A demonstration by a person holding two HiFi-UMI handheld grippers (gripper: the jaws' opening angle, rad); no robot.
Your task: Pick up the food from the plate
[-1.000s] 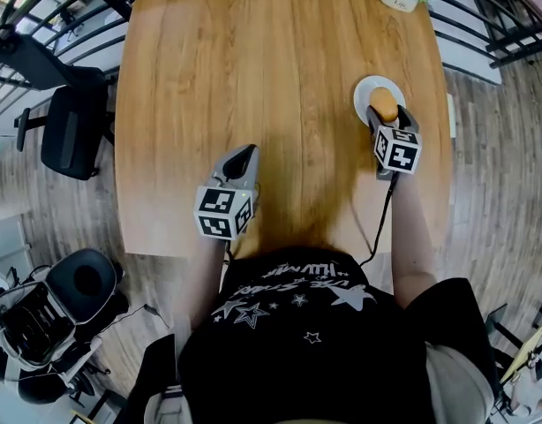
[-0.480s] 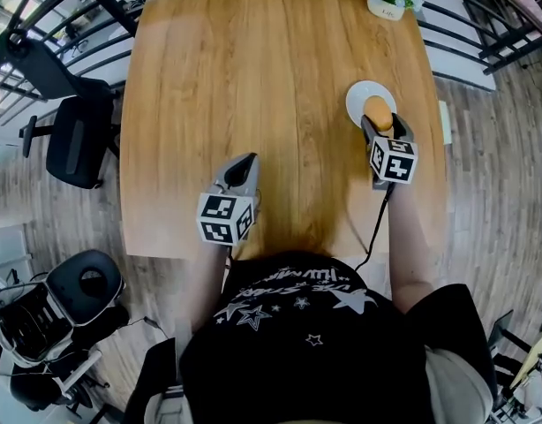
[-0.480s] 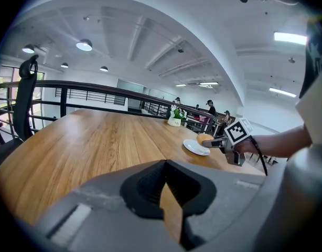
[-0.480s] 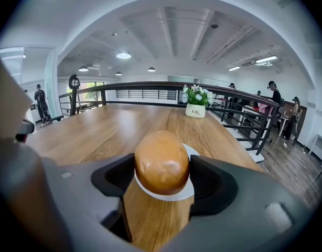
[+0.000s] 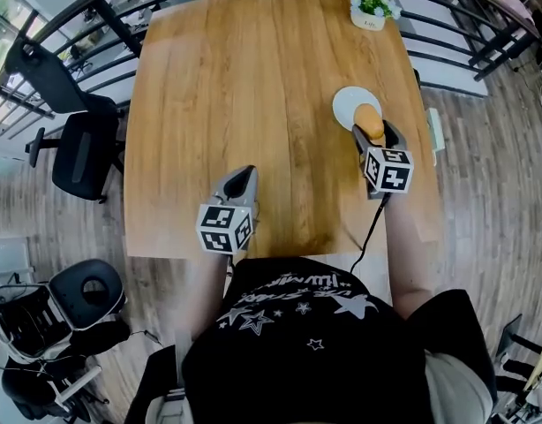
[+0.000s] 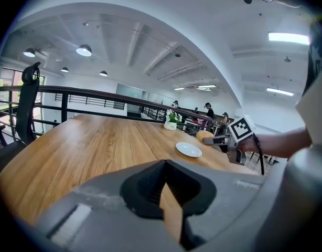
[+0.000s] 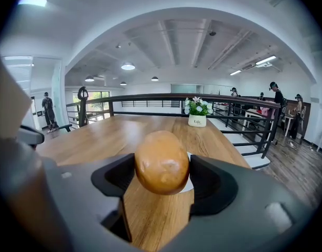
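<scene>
Wooden table by a black railing; right tongs clamp a bread roll, left tongs closed, empty

Golden bun aloft over white plate

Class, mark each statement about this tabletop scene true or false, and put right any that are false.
1. The right gripper has the round brown food clamped between its jaws. True.
2. The food rests on the white plate. False: it is held clear of the plate, which lies bare on the wooden table.
3. The left gripper grips a second piece of food. False: its jaws are together with nothing in them.
4. A potted plant stands near the table's far edge. True.
</scene>
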